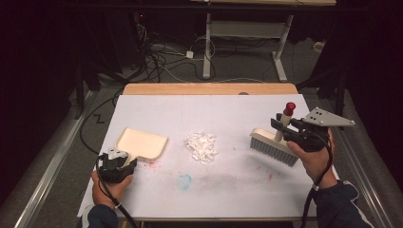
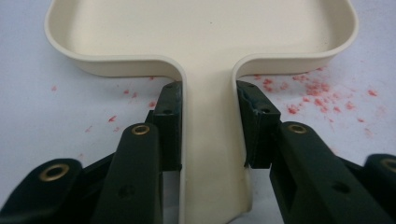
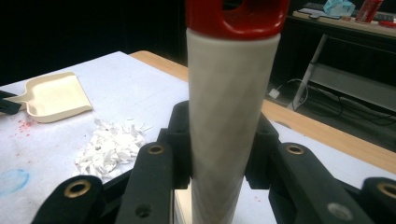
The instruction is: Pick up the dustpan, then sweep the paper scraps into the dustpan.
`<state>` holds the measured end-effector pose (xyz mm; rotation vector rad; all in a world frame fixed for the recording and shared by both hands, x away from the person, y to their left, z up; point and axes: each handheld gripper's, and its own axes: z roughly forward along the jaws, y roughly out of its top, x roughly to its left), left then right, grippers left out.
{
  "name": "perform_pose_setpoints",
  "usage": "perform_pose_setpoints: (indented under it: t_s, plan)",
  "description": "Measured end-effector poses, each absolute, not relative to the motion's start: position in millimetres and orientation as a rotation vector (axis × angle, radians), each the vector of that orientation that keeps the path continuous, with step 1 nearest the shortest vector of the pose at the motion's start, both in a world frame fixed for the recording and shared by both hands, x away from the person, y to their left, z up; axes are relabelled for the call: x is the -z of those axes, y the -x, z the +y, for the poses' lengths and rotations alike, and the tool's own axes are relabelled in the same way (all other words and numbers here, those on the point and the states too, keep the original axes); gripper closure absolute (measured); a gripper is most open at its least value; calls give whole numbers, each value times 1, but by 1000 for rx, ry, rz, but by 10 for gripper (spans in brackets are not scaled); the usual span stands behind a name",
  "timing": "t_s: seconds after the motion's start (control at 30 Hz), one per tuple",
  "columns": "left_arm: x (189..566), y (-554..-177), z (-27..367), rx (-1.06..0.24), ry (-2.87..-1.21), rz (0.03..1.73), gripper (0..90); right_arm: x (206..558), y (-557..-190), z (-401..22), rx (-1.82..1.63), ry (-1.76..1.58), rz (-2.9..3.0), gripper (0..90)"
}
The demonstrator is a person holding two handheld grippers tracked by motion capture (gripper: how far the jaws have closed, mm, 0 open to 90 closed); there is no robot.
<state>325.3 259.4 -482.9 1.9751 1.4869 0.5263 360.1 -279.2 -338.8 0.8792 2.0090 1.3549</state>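
Note:
A cream dustpan lies flat at the left of the white-covered table. My left gripper is shut on its handle, one pad pressed on each side. A white hand brush with a red-capped handle stands bristles-down at the right. My right gripper is shut on that handle just below the red cap. Between the two tools, mid-table, sits a pile of white paper scraps, also seen beside the dustpan in the right gripper view.
Red specks dot the sheet around the dustpan's handle. A blue smear marks the sheet near the front edge. The wooden table edge shows at the far side, with cables and a desk frame on the floor beyond.

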Motion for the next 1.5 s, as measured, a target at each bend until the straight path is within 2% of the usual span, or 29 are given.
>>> perform_pose_setpoints:
  t_s: [0.47,0.7,0.9,1.0,1.5]
  plan:
    - [478,-327,261,-516,-2018,1471,638,340,-362,-281,-1352,-885,2010,701]
    - [458,-318,261,-536,-2067,1401,639,340,-362,-283,-1355,-891,2002,702]
    - [437,-310,263,-483,-2154,1327,640,340,-363,-284,-1347,-891,2006,701]
    - [426,-306,264,-411,-2238,1285,639,342,-364,-283,-1345,-896,2020,701]
    - [423,-296,249,-335,-2411,1186,639,345,-373,-283,-1377,-934,1993,702]
